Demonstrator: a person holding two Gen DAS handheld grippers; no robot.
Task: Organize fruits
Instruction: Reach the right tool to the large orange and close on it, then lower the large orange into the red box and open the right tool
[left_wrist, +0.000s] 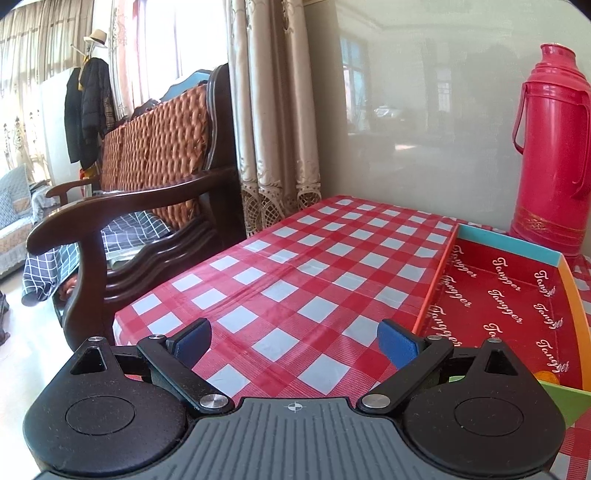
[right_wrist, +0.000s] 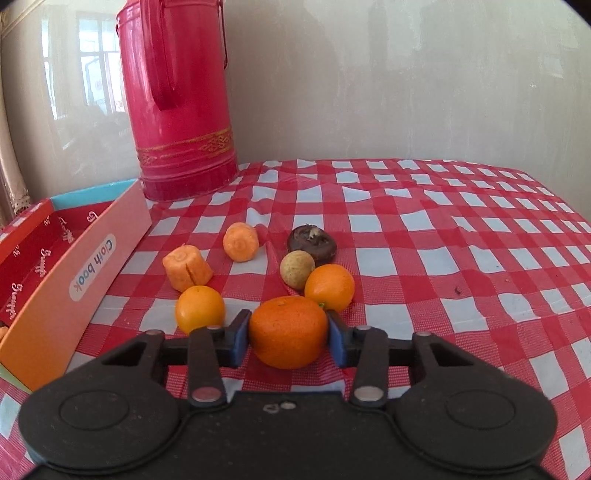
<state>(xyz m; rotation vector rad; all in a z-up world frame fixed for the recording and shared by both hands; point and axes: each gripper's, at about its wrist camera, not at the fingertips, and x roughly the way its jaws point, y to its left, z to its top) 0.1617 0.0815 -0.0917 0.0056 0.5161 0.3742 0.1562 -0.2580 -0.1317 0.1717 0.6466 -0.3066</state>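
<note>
- A mandarin (right_wrist: 288, 332) sits at the lower centre of the right wrist view, on the red-and-white checked tablecloth (right_wrist: 461, 240).
- The right gripper (right_wrist: 288, 338) is clamped on this mandarin; both blue pads (right_wrist: 240, 338) press against its sides.
- Just behind it lie two smaller orange fruits, one to the left (right_wrist: 200, 308) and one to the right (right_wrist: 329, 287), the right one touching a pale round fruit (right_wrist: 297, 269).
- Further back are a dark brown fruit (right_wrist: 312, 243) and two carrot pieces (right_wrist: 187, 267) (right_wrist: 241, 242).
- An open cardboard box (right_wrist: 92, 266) with red lining stands at the left edge, and a red thermos (right_wrist: 177, 99) is behind it.
- In the left wrist view, the left gripper (left_wrist: 293, 343) hangs wide apart over the cloth, with nothing between its pads, beside the box (left_wrist: 436, 288).
</note>
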